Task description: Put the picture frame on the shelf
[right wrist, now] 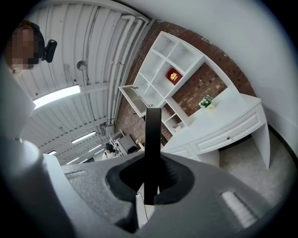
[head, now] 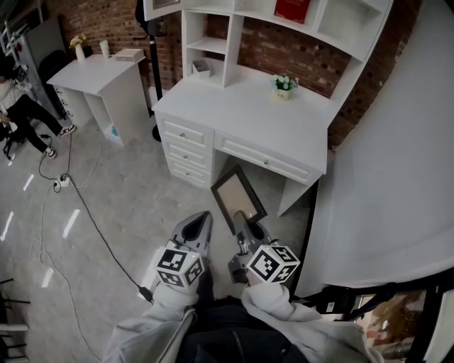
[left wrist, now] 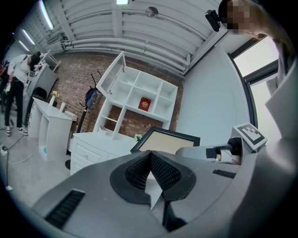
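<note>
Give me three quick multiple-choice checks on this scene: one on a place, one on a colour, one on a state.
1. Where is the flower pot?
A. on the desk top
B. on the floor
C. in a shelf cubby

2. What colour is the book in the shelf?
A. blue
B. red
C. green

3. What is the right gripper doing?
A. open and empty
B. shut on nothing
C. shut on the picture frame

Answers:
1. A, since the pot stands on the white desk top below the shelf.
2. B, since a red book shows in an upper cubby.
3. C, since the frame's dark edge is clamped between the pads in the right gripper view.
</note>
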The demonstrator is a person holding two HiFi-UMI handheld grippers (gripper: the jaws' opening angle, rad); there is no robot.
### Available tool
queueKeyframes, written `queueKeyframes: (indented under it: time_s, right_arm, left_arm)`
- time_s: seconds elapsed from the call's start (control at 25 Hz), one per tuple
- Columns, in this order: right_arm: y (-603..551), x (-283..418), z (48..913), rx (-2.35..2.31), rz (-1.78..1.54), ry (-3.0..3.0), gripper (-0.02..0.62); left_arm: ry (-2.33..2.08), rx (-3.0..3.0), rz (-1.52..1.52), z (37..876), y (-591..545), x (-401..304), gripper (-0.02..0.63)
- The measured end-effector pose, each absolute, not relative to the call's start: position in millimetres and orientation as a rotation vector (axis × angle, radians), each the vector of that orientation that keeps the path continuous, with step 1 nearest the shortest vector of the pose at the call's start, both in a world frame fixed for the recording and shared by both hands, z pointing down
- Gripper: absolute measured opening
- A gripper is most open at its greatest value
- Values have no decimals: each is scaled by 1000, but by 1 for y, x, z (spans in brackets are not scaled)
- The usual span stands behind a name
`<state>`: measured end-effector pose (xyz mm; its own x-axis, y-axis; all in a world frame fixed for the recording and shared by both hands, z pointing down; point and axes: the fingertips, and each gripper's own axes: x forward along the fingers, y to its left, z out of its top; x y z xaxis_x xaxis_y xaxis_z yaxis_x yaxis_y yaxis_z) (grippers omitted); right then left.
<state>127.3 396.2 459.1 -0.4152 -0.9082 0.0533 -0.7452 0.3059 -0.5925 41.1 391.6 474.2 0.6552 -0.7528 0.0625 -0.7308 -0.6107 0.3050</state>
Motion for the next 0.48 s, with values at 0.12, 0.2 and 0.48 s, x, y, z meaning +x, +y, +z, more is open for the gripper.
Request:
queueKeyframes:
  time_s: [0.12, 0.2, 0.48]
  right_arm:
    - [364, 120, 456, -1481, -804, 2288, 20]
    - [345, 113, 456, -1480, -815, 2283, 20]
    - [288, 82, 454, -1453, -848, 2326, 20]
  left_arm:
    - [-1162, 2581, -105, 469, 363, 38, 5]
    - [-1156, 2590, -93, 466, 346, 33, 5]
    - [-1190, 2550, -125, 462, 286, 8, 5]
